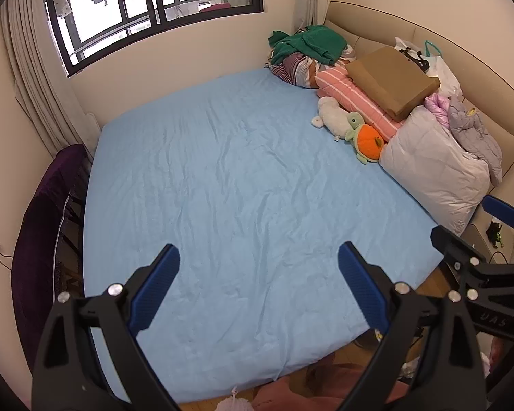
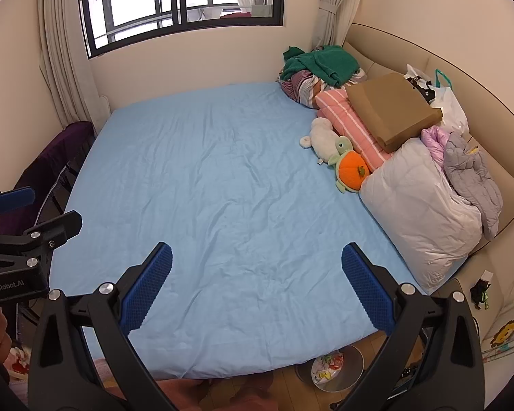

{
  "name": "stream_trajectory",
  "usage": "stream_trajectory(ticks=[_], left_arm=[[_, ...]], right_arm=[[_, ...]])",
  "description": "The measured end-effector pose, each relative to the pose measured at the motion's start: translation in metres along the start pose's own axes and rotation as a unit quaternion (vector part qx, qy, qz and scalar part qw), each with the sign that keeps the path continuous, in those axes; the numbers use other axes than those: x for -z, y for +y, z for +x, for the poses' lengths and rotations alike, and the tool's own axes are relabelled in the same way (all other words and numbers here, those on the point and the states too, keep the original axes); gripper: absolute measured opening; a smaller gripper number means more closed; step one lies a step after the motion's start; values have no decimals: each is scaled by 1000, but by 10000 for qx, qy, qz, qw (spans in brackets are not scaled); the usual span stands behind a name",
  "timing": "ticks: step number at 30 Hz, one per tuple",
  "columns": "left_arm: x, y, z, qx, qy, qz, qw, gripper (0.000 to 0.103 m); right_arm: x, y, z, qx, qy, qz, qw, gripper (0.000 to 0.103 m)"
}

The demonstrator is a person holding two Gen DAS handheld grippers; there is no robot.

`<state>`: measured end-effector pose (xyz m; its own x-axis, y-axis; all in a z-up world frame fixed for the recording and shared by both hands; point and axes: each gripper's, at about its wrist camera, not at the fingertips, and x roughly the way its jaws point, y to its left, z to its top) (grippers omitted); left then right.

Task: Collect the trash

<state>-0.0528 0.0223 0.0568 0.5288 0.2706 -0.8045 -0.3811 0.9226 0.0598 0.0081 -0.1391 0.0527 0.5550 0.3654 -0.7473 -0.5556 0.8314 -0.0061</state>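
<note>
Both grippers held above the foot of the bed, nothing in either: left gripper (image 1: 258,287) fingers wide apart, right gripper (image 2: 257,286) fingers wide apart too, blue ribbed pads (image 2: 147,287) facing each other over the blue sheet (image 2: 216,178). No trash visible on the sheet itself, it's smooth cotton with soft wrinkles, flat. The only trash I can see is in the round metal bin (image 2: 351,371) on the wood floor just past the bed's near corner, below the right gripper; it has small colourful wrappers (image 2: 329,366) inside, partly hidden in the left view. Wrappers look thin, crinkly, very light, probably slippery plastic or foil, so judged easy to crush and easy to lose; pinch a bunched edge or a fold, not a flat face. Bin looks stiff, shiny, thin-walled; take it by the rim if it has to move. Along the headboard side: white plastic bag (image 2: 450,102) soft and floppy, brown flat box (image 2: 392,111) stiff cardboard look, pink striped pillow (image 2: 342,120), puffy white bagged quilt (image 2: 421,212), plush turtle (image 2: 351,169) with orange shell, green cloth (image 2: 322,61) heaped in the corner, all soft, can't tell if any counts as trash
</note>
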Motion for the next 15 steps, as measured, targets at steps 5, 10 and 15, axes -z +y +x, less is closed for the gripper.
stream_trajectory(ticks=[5, 10, 15], left_arm=[[2, -1, 0, 6, -3, 36, 10000, 93], [3, -1, -1, 0, -7, 48, 10000, 93], [5, -2, -1, -6, -7, 47, 10000, 93]], right_arm=[[0, -2, 0, 1, -2, 1, 10000, 96], [1, -2, 0, -4, 0, -12, 10000, 96], [1, -2, 0, 2, 3, -15, 10000, 96]])
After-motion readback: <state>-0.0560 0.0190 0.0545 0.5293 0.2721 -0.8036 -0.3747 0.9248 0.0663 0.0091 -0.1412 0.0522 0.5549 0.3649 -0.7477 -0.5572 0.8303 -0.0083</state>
